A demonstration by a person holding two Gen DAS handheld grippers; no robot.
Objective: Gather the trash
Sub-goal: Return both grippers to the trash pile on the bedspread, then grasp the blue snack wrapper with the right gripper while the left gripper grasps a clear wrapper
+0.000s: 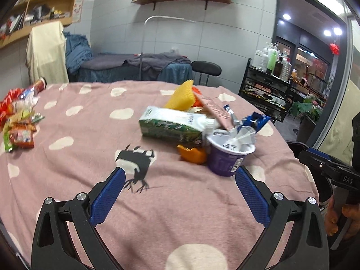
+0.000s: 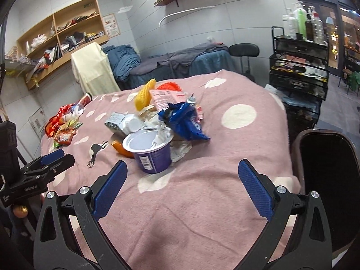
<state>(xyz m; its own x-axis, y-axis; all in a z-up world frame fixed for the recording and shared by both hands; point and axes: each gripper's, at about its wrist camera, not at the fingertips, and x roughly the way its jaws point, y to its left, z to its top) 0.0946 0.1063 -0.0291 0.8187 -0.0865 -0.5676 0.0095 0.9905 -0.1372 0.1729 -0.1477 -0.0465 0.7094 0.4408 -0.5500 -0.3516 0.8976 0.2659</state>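
Both tools empty, nothing collected as far as these views show. Left gripper (image 1: 180,180) has its blue-padded fingers spread wide, hovering over the pink blanket with white spots (image 1: 78,135) near its front edge, gripping nothing. Right gripper (image 2: 182,175) is likewise spread wide and empty, also above the front edge.

Trash sits in one heap near the blanket's middle, toward the right side: purple plastic yogurt cup with torn foil lid (image 2: 150,155) closest to the front, green-and-white milk carton with white cap (image 1: 171,126) lying on its side behind it, crumpled blue snack wrapper (image 2: 186,121) to the right of the cup, orange plastic scrap (image 1: 192,154) touching the cup's left side, yellow ribbed paper piece (image 1: 182,95) and pink flat packet (image 2: 166,100) at the back of the heap.

A second cluster, red and green snack packets (image 1: 18,123), lies at the blanket's left edge; cannot tell if it counts as trash.

Dark open-topped bin with brown rim (image 2: 326,175) stands just beside the right edge; its inside is too dark to see contents.

Judgement: task at or near its start, whole heap left. The yogurt cup looks the nearest pick for either gripper.
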